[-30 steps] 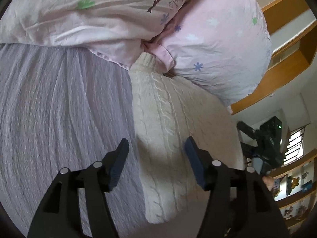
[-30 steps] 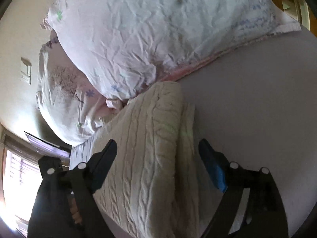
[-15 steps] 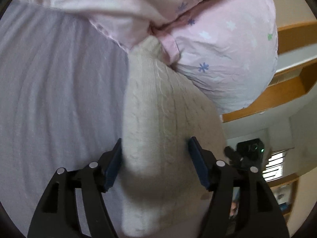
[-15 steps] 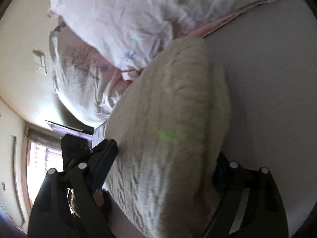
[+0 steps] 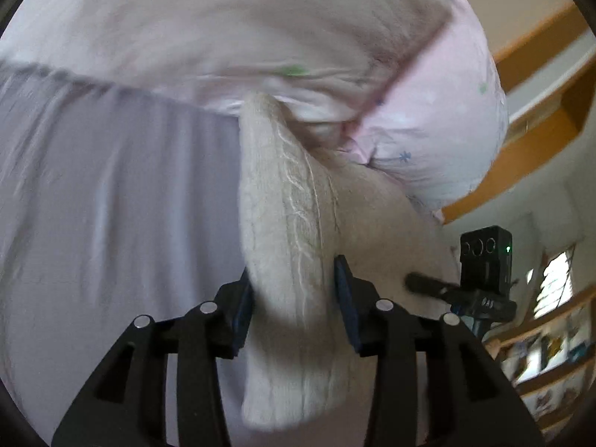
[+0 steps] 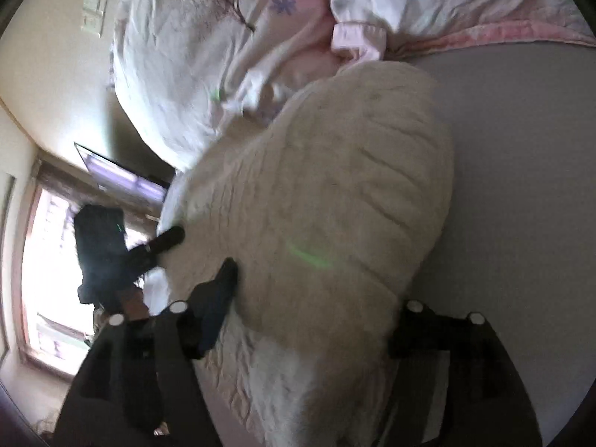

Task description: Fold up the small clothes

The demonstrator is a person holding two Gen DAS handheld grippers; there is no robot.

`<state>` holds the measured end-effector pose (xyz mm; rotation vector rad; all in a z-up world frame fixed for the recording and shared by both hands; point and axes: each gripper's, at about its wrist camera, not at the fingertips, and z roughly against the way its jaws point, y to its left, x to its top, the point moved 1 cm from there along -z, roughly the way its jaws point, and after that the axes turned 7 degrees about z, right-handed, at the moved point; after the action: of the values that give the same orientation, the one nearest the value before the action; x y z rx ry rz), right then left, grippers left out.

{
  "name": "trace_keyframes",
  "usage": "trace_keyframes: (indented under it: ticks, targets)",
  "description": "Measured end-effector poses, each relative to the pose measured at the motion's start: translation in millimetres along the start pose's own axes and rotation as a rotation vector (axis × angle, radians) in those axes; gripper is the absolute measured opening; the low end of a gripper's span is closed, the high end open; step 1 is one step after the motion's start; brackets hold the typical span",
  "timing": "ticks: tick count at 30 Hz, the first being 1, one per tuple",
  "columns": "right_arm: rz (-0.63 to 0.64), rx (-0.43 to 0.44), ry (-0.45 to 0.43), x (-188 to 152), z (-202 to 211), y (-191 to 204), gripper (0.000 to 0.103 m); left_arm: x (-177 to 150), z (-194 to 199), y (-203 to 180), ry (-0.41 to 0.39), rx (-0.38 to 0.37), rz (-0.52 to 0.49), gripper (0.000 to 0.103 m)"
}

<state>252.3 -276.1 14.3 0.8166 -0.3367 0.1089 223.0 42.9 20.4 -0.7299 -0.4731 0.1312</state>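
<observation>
Sweater [image 5: 287, 223], cream and cable-knit, sat bunched up on the lilac bedsheet [image 5: 111, 205], its far end tucked against the pink flowered pillows [image 5: 428, 119]. Left gripper [image 5: 294, 298] had it: both blue-padded fingers [image 5: 242, 309] pressed into a thick ridge of knit, one on each side, the fold standing up between them and sagging over toward the camera. Over on the other side, the right gripper [image 6: 316, 298] was buried in the same garment. Its left finger [image 6: 219, 298] lay against the wool, the other was hidden under the heap, so the knit filled the whole span between the jaws; whether it was really clamped, I couldn't tell from that view. The sweater [image 6: 327, 193] bulged up in a rounded mound there, touching the pillows [image 6: 260, 37] at its top edge. Each wrist view caught the opposite gripper at the far edge of the fabric, blurred. Wooden shelving [image 5: 540, 141] ran behind the bed.
</observation>
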Motion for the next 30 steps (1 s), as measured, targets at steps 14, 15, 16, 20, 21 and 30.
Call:
trace_keyframes:
  ticks: [14,15,16,20,21,30]
  targets:
    - [0.027,-0.311,-0.108,13,12,-8,0.026,-47,-34,-67,0.016,0.046,-0.313,0.020]
    - [-0.001,-0.309,-0.098,10,11,-15,0.038,-44,-37,-63,0.020,0.037,-0.297,0.008]
    - [-0.024,-0.312,-0.111,10,18,-17,0.045,-41,-38,-57,0.028,0.035,-0.278,0.006]
    - [0.033,-0.362,-0.284,0,75,19,0.054,-39,-18,-48,0.010,-0.003,-0.268,0.007]
    - [0.063,-0.340,-0.309,-6,80,30,0.054,-41,-12,-51,-0.009,-0.010,-0.274,0.010]
    - [0.161,-0.420,-0.118,-38,26,57,0.057,-68,-35,-69,0.009,0.122,-0.394,0.049]
